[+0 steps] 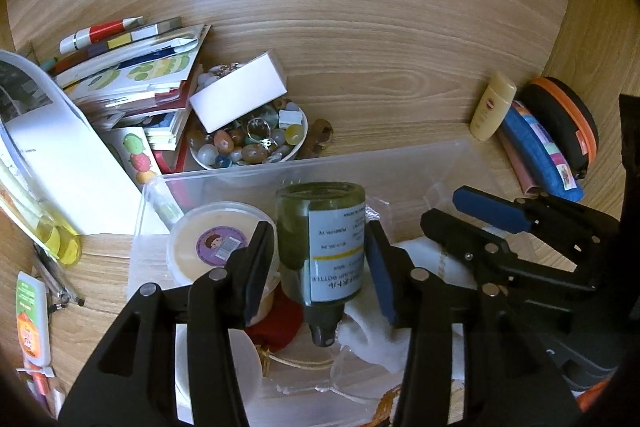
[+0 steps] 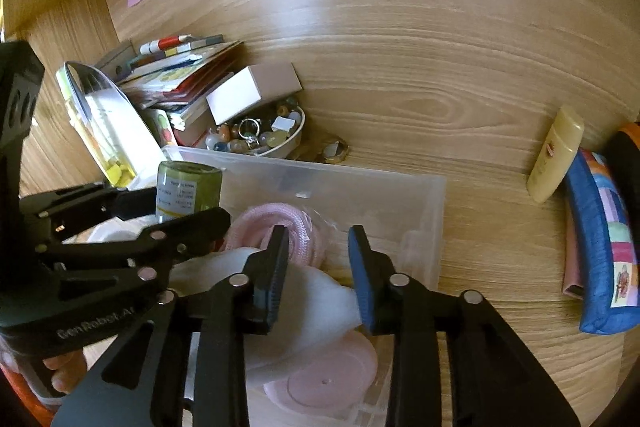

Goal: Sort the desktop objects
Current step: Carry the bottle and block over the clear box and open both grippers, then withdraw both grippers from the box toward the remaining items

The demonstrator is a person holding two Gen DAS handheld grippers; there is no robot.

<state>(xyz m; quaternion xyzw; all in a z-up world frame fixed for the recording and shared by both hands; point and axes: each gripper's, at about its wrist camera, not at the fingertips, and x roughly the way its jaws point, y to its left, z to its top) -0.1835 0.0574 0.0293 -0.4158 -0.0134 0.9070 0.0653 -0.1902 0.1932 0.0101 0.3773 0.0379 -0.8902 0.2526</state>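
Note:
A green glass bottle [image 1: 320,247] with a white label lies tilted in the clear plastic box [image 1: 400,153], its black cap toward the camera. My left gripper [image 1: 320,227] straddles it, the pads close beside the glass with a thin gap, so it is open. In the right wrist view the same bottle [image 2: 188,187] sits between the left gripper [image 2: 191,209] fingers. My right gripper [image 2: 318,233] is open over the box [image 2: 320,173], with a white cloth [image 2: 320,299] lying loose between its pads. A pink cord roll [image 2: 296,227] and a pink lid [image 2: 328,383] lie under it.
A cream tub [image 1: 216,247] sits in the box's left end. Behind the box are a bowl of stones [image 1: 248,147], a white carton [image 1: 240,95] and stacked booklets [image 1: 132,79]. To the right lie a yellow lotion bottle [image 2: 556,155] and a blue pencil case [image 2: 600,247].

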